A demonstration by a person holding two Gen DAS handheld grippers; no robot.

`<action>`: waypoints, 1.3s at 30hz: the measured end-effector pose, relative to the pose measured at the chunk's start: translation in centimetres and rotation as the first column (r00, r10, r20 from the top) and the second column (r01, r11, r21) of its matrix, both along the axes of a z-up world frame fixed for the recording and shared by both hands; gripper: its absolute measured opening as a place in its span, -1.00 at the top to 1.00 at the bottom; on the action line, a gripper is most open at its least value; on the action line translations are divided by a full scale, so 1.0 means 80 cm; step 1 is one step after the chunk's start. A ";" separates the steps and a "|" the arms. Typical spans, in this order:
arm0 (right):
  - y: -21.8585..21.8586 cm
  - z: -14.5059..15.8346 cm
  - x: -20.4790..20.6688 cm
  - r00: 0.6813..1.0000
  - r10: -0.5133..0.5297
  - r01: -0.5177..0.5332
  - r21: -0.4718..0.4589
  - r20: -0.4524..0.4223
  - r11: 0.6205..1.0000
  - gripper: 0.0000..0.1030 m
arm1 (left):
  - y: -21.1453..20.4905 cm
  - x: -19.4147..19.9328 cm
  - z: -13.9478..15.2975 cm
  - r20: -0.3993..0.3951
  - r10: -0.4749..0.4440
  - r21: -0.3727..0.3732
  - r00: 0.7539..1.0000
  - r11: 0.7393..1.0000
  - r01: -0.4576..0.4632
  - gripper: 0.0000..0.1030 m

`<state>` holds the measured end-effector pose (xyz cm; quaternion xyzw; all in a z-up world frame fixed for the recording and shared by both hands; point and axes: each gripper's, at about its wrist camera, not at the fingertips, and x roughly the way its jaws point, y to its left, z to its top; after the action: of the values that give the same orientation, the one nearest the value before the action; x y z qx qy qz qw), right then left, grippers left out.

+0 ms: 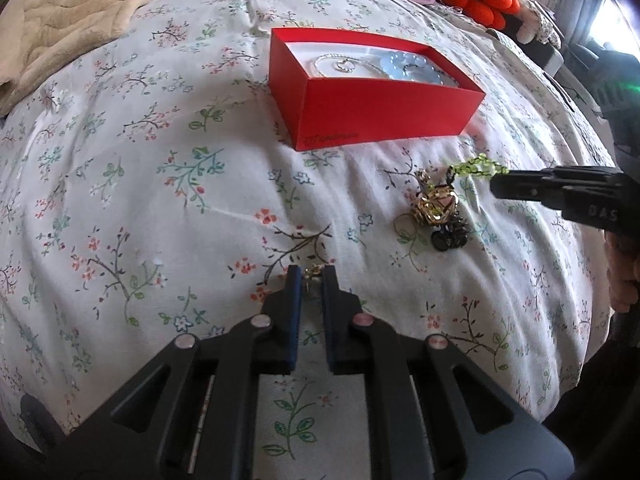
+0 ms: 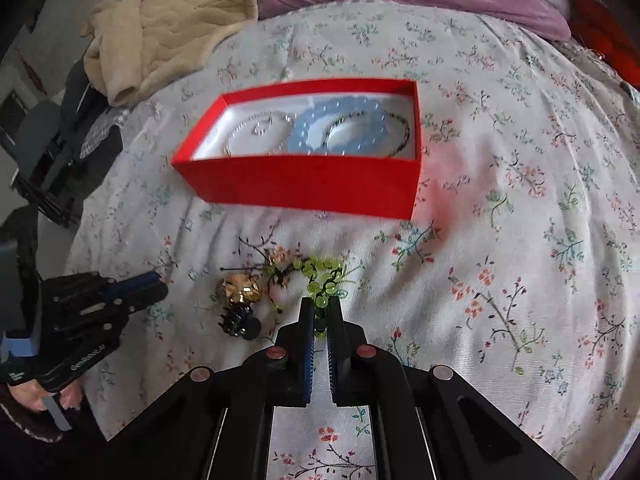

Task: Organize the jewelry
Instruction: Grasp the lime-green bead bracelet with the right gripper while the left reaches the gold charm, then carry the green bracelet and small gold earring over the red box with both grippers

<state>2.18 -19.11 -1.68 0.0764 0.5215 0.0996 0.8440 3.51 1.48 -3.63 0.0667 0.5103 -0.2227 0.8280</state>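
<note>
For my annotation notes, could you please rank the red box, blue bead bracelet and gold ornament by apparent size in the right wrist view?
1. red box
2. blue bead bracelet
3. gold ornament, though it lies nearer the camera, so its true size is unsure.

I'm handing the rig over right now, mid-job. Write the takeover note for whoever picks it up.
Left gripper: shut on a small gold piece.
Right gripper: shut on the green bead strand, which still trails to the pile.
Red box: open on the bedspread, already holding a silver chain, blue bead bracelet and dark bracelet.
Left: box both held pieces, then the gold ornament and dark clip.
</note>
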 end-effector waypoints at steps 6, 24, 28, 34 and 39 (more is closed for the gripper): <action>-0.005 0.016 -0.003 1.000 -0.012 0.012 0.020 0.016 1.000 0.90 | 0.005 0.007 0.007 -0.015 0.034 -0.005 0.999 0.999 -0.034 0.78; -0.001 0.089 -0.006 0.990 -0.045 0.033 0.085 0.136 0.996 0.89 | -0.004 0.023 0.074 0.044 0.077 -0.090 0.996 0.993 -0.072 0.78; -0.003 0.100 -0.006 0.986 -0.059 0.043 0.104 0.156 0.994 0.89 | -0.012 0.026 0.087 0.058 0.076 -0.112 0.995 0.991 -0.069 0.78; -0.004 0.118 -0.002 0.978 -0.084 0.059 0.132 0.190 0.990 0.89 | -0.022 0.035 0.105 0.072 0.087 -0.164 0.994 0.984 -0.075 0.78; -0.008 0.132 0.006 0.969 -0.109 0.075 0.154 0.224 0.985 0.89 | -0.031 0.045 0.116 0.076 0.099 -0.202 0.992 0.976 -0.081 0.78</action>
<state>2.70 -19.74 8.90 0.1495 0.4070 0.1060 0.8949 7.14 -1.02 5.63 -0.0299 0.4521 -0.2316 0.8608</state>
